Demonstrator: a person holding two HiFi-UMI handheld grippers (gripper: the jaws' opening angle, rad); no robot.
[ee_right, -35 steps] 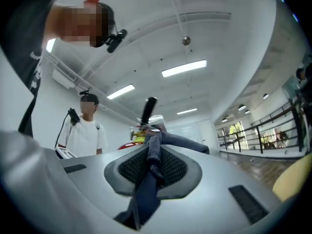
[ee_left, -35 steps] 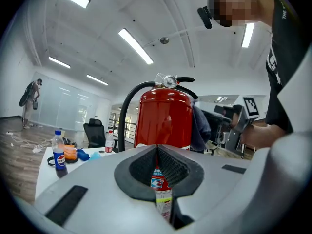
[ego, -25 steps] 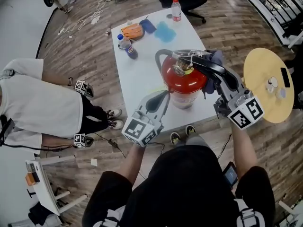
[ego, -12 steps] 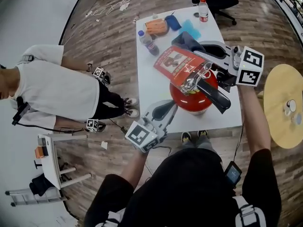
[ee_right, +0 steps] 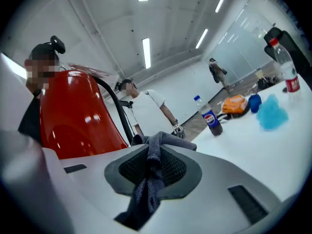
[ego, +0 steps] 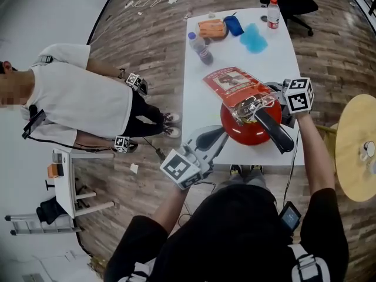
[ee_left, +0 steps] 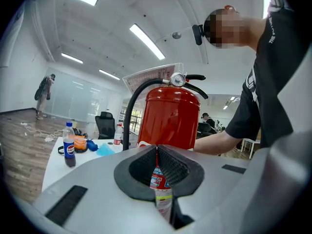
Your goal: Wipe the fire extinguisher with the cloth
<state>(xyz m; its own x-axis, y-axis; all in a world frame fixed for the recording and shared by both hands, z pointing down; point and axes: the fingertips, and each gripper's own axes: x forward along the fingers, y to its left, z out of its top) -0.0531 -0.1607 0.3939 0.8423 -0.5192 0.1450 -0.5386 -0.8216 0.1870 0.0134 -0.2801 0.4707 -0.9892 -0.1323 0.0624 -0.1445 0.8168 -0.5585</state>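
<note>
A red fire extinguisher (ego: 238,129) is shown upright at the white counter's (ego: 247,57) near edge. A grey cloth (ee_right: 147,191) is pinched by the right hand-held gripper (ee_right: 152,145) beside it, and the left hand-held gripper (ee_left: 157,148) is pressed together.

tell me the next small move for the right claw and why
Probably ease the right claw sideways until the cloth presses on the red fire extinguisher, then begin a wiping stroke. The claw is shut on the grey cloth and the extinguisher stands close beside it, but the right gripper view shows no clear contact between the two yet.
</note>
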